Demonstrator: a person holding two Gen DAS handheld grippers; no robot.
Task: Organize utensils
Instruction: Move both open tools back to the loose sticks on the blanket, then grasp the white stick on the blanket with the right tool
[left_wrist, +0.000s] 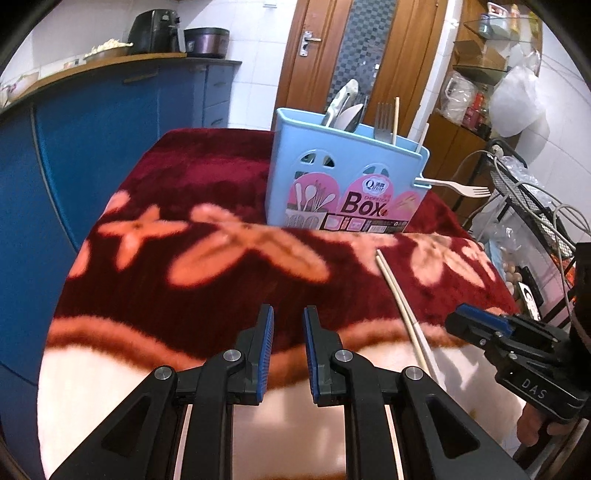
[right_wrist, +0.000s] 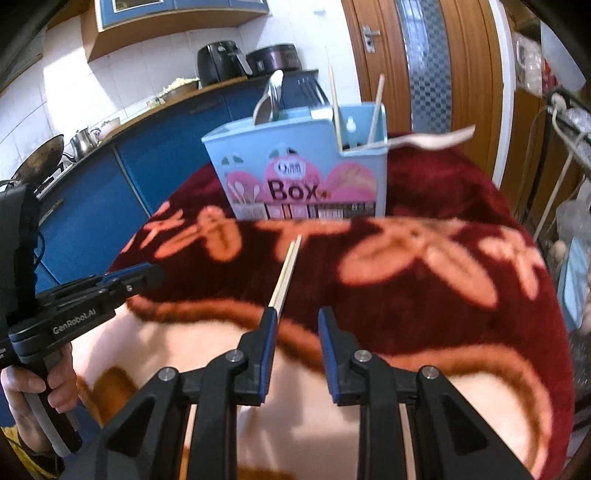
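Both my grippers hang parted and empty — left gripper (left_wrist: 289, 325), right gripper (right_wrist: 296, 326) — over the blanket (left_wrist: 207, 280), chopsticks (right_wrist: 286, 273) lying before the utensil box (left_wrist: 343, 177)

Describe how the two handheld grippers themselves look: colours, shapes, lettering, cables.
Both are matte black with angular, triangular-cutout linkages, silver pivot pins and blue ribbed pads on flat fingers. The left gripper carries white "GenRobot.AI" lettering on its side, seen from the right wrist view, above a black and grey pistol handle, with a black cable behind its body. The right gripper shows "DAS" on its body in the left wrist view.
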